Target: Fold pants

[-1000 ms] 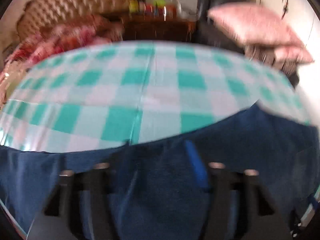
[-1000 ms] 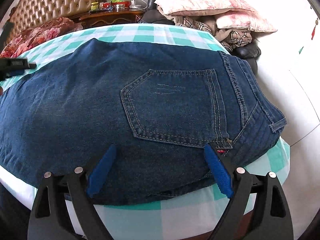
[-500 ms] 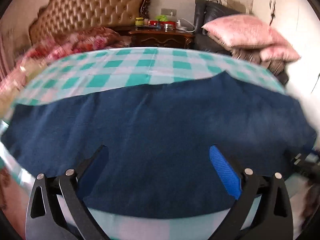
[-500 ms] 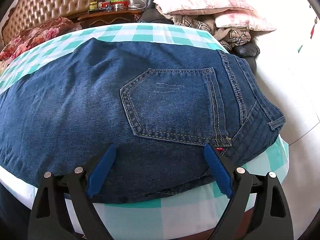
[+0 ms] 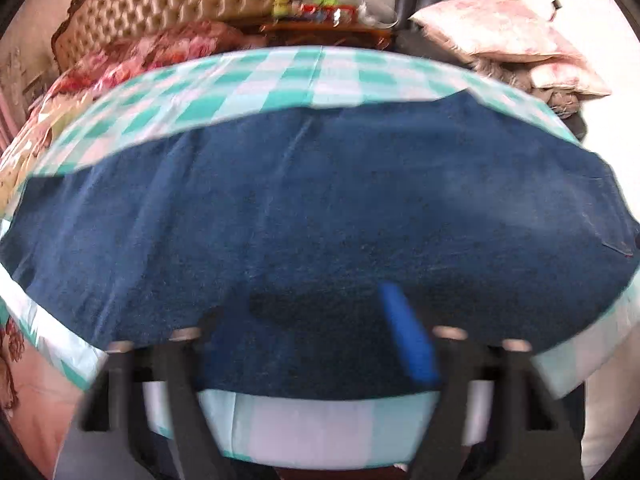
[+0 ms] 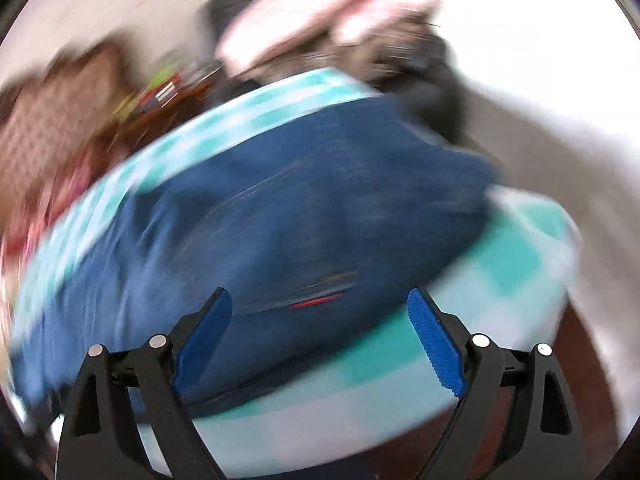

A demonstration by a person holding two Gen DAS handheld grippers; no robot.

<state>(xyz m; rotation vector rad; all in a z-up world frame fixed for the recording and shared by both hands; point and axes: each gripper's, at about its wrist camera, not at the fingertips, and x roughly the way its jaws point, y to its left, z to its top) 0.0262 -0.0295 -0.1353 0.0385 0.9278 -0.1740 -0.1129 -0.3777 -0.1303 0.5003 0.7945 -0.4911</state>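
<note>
Hand-held gripper open, jeans on checked tablecloth, tufted headboard behind

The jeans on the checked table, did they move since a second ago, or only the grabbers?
Mostly the grabbers moved. The right gripper swung fast, so its view is now blurred and tilted, with the jeans slanting across it. The left gripper was low over the denim, pulled back, and has now come closer again. Both stay open, holding nothing. The jeans still lie flat on the checked table.
</note>
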